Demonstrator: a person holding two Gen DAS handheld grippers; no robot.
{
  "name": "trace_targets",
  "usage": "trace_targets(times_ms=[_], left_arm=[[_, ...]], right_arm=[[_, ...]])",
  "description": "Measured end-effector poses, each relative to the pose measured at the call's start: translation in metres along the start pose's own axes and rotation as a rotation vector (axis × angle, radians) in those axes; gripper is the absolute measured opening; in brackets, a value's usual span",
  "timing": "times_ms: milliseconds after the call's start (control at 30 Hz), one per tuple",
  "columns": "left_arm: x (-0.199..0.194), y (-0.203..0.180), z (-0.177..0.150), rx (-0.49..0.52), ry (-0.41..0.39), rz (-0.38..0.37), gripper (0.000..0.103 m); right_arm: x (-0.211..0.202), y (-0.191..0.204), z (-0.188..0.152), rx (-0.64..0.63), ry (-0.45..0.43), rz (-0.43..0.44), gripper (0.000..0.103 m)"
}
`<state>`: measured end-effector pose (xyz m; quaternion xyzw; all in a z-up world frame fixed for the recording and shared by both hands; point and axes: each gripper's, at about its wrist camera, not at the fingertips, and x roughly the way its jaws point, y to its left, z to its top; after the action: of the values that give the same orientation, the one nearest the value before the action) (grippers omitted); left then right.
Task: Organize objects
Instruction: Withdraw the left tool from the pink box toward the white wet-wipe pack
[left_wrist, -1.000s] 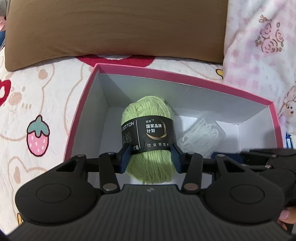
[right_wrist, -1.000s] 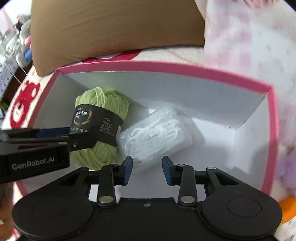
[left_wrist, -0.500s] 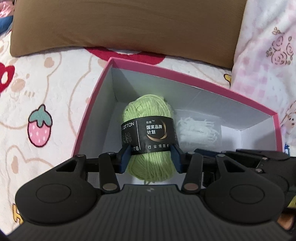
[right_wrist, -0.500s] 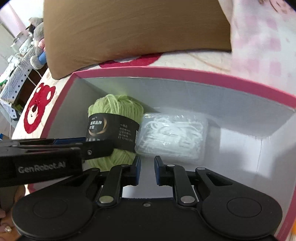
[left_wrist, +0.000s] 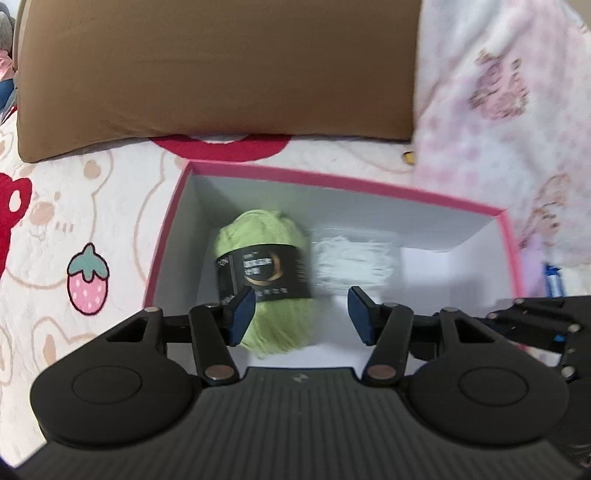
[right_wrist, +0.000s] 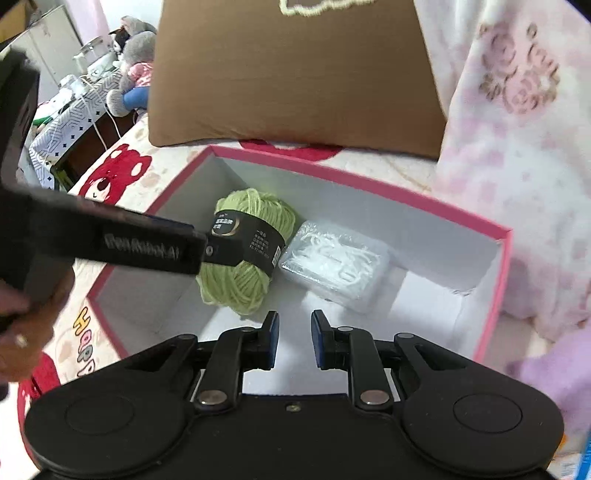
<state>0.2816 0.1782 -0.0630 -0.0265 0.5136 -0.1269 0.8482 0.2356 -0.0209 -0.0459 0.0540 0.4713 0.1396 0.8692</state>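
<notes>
yarn (left_wrist: 264, 280), a pale green skein with a black paper band, lies in the left part of the pink box (left_wrist: 354, 186), its length running from the near side toward the far wall. beside it on the right, touching or nearly so, sits a clear packet (right_wrist: 334, 264) of white pieces, so the two fill the left and middle of the floor and leave the right end bare, probably room for more things.

left tool (left_wrist: 301, 317) hovers above the skein with its jaws opening; the blue pads stand apart and clear of the wool, so the yarn looks let go and rests on its own weight. seen from the right wrist, the same tool reaches in from the left over the band, with a hand (right_wrist: 26, 332) behind it.

right tool (right_wrist: 293, 341) hangs over the near part of the box, pads drawn close together with only a narrow gap and nothing between them, clenched on air. my guess is that both have finished placing and are free for the next item.

box sits on a bed sheet (left_wrist: 74, 229) printed with bears and strawberries, a brown pillow (left_wrist: 221, 70) behind it.
</notes>
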Motion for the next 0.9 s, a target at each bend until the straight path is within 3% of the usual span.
trace_targets(times_ms=[267, 367, 533, 633, 900], left_arm=[[-0.064, -0.023, -0.008, -0.007, 0.012, -0.087, 0.06], [-0.085, -0.027, -0.011, -0.012, 0.0, -0.075, 0.061], [-0.117, -0.042, -0.024, 0.032, 0.0, -0.075, 0.064], [-0.127, -0.05, -0.035, 0.076, 0.013, -0.079, 0.065], [-0.15, -0.056, -0.069, 0.074, 0.015, -0.113, 0.065]], right_arm=[[-0.051, 0.012, -0.004, -0.009, -0.048, 0.004, 0.027], [-0.069, 0.017, -0.007, -0.013, -0.064, -0.003, 0.027], [-0.096, 0.016, -0.016, 0.023, -0.061, 0.072, 0.034], [-0.105, 0.019, -0.022, 0.007, -0.063, 0.001, 0.034], [-0.138, 0.024, -0.039, -0.007, -0.06, -0.008, 0.039]])
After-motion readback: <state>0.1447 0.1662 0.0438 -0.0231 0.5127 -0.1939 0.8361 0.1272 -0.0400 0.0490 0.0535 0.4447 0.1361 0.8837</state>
